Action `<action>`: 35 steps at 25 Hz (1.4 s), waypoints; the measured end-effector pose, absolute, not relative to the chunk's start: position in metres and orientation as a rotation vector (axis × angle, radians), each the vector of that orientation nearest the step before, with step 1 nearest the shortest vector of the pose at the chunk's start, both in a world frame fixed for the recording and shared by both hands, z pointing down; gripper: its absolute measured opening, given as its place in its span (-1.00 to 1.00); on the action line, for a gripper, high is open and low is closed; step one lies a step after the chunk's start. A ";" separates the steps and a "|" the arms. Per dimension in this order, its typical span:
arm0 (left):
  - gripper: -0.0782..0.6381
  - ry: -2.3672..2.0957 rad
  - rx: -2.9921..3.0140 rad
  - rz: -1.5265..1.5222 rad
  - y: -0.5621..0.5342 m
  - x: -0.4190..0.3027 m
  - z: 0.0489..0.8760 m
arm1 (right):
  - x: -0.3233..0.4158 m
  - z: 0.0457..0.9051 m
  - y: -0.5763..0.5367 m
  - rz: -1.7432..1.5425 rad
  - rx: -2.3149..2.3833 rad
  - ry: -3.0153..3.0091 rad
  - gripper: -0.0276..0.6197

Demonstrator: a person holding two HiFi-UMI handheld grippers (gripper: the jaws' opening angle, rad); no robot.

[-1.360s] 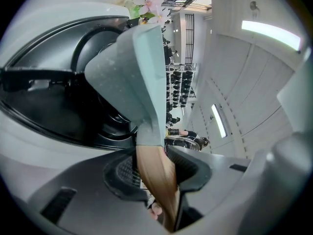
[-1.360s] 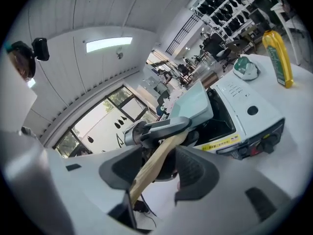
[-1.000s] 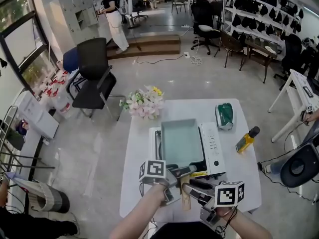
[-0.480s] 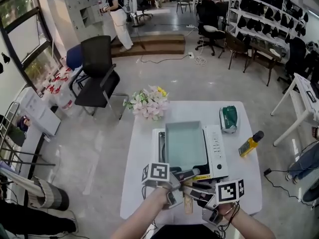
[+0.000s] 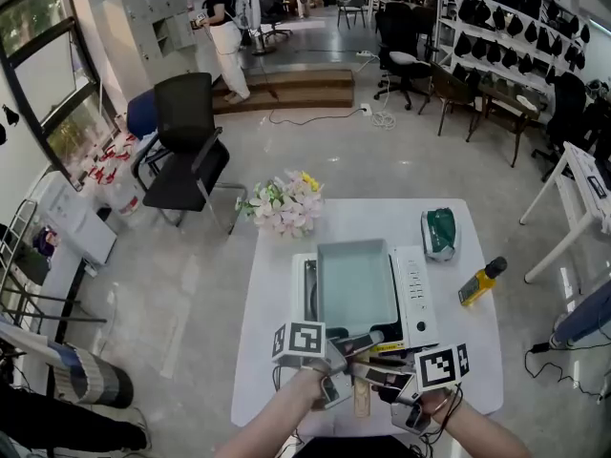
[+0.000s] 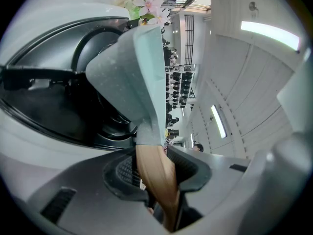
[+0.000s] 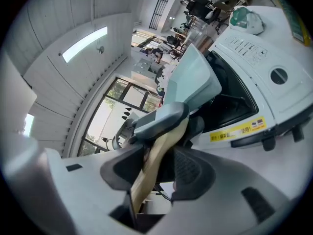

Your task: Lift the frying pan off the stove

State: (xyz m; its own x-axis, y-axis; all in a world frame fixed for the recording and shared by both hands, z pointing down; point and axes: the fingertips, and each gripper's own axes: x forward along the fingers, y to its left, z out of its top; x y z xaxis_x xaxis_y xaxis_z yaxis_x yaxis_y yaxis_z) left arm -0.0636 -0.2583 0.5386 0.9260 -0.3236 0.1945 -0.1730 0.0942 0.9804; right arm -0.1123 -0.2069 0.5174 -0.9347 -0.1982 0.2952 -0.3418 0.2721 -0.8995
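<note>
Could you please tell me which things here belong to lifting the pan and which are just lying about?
For the job: frying pan; its wooden handle; stove; left tongs, clamped on the handle; right tongs, which have just been closing around it, not yet gripping.
Lying about: flowers; yellow bottle; green-and-white object.

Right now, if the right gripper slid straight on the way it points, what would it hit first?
Probably the left gripper, clamped on the pan's wooden handle just ahead. That handle lies between the right gripper's jaws, which have just been closing, not yet pressing.
</note>
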 end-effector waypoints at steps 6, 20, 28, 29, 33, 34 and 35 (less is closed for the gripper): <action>-0.40 -0.421 1.496 -0.117 -0.259 -0.064 0.540 | -0.114 0.520 -0.207 1.782 0.496 -2.388 -0.38; -0.40 -0.431 1.487 -0.134 -0.261 -0.065 0.541 | -0.114 0.520 -0.208 1.806 0.520 -2.406 -0.41; -0.40 -0.436 1.502 -0.135 -0.260 -0.064 0.543 | -0.113 0.522 -0.207 1.783 0.520 -2.421 -0.40; -0.40 -0.437 1.506 -0.135 -0.260 -0.064 0.543 | -0.113 0.523 -0.207 1.781 0.519 -2.422 -0.40; -0.40 -0.447 1.531 -0.134 -0.260 -0.064 0.539 | -0.113 0.519 -0.206 1.761 0.516 -2.437 -0.40; -0.40 -0.448 1.538 -0.135 -0.260 -0.064 0.537 | -0.113 0.517 -0.206 1.754 0.516 -2.442 -0.40; -0.40 -0.448 1.544 -0.137 -0.260 -0.064 0.535 | -0.113 0.515 -0.206 1.748 0.518 -2.447 -0.39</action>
State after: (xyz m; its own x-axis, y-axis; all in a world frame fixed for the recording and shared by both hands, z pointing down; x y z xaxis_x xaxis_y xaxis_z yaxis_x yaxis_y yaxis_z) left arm -0.0643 -0.2600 0.5348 0.9123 -0.3614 0.1926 -0.1921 0.0376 0.9807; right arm -0.1132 -0.2060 0.5149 -0.9385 -0.2201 0.2660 -0.3231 0.2879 -0.9015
